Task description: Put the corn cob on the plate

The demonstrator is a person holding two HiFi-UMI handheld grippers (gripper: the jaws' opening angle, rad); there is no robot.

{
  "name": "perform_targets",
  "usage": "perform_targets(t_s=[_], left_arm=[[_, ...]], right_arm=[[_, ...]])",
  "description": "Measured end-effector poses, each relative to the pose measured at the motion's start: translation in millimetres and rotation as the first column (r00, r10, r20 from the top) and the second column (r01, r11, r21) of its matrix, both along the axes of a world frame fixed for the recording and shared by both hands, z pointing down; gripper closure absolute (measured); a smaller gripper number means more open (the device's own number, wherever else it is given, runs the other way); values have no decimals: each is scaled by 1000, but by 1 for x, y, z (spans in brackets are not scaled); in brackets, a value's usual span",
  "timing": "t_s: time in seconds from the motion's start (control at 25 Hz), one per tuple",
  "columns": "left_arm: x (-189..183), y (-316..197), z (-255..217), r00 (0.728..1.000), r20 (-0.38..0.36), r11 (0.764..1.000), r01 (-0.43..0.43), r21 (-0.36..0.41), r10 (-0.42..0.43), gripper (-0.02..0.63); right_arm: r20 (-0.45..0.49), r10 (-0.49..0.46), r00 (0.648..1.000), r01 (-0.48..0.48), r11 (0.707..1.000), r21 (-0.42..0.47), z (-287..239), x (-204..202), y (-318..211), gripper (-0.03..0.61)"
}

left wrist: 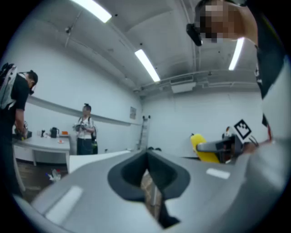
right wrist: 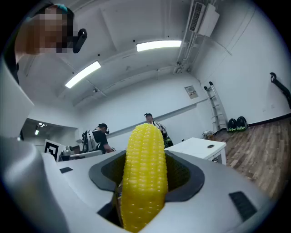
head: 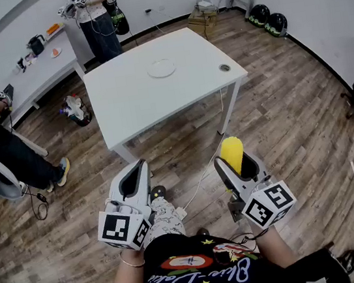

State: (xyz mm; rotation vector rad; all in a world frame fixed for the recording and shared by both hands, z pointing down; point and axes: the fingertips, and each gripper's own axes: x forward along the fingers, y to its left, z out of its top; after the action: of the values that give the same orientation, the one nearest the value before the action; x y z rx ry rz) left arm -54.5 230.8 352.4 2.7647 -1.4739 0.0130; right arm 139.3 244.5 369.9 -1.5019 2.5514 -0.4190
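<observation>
A yellow corn cob stands upright between the jaws of my right gripper, which is shut on it. In the right gripper view the corn cob fills the middle and sticks out past the jaws. My left gripper is shut with nothing in it; only a thin slit shows between its jaws in the left gripper view. Both grippers are held close to my body, over the wooden floor. The white plate lies far ahead on the white table, well apart from both grippers.
A round cable hole sits near the table's right corner. A white cable runs across the floor below the table. Two people stand or sit by a side table at the back left. Black helmets lie at the back right.
</observation>
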Motion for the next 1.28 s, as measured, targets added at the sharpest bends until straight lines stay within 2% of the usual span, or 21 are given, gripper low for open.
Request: perform_targets(t_s=[0.24,0.36,0.52,0.56,0.68,0.72,0.88,1.0,1.16,1.28], left_arm=[[-5,-102,2,998,-59,999,-28,44,30,617],[-7,-181,7,994,-96,996,-52,75,59,617],[-12,-292,15,991,-101,994,-80,81,88,617],[-13,-317,17,992,-81,993,-89,82,96,617],[-15,-376,22,992,39,988,-123,97,119,617],[-15,-392,24,989,52,986,-139,91,135,617],[-24,-442,24,985,-13,982,-168,90,170,617],[-27,-459,32,991,-12,986,-135,100,137,617],[-38,-476,38,996,-38,996,-74,39,76,617],[-50,-481,45,999,-34,999,-39,8,39,617]], right_arm=[[-59,-60,996,65,995,77,-16,-28,-121,324],[-100,-73,992,84,991,103,-20,-44,-210,324],[-110,-75,991,84,993,79,-16,-66,-333,324],[-115,-72,991,80,995,65,-12,-72,-360,324],[-137,-70,988,69,998,-9,10,-87,-433,324],[-144,-70,987,65,997,-37,19,-91,-454,324],[-227,-98,969,60,984,-169,58,-102,-518,324],[-254,-137,958,67,961,-267,86,-103,-550,324],[-325,-195,925,69,930,-360,123,-115,-599,324],[-369,-238,899,54,894,-446,154,-121,-628,324]])
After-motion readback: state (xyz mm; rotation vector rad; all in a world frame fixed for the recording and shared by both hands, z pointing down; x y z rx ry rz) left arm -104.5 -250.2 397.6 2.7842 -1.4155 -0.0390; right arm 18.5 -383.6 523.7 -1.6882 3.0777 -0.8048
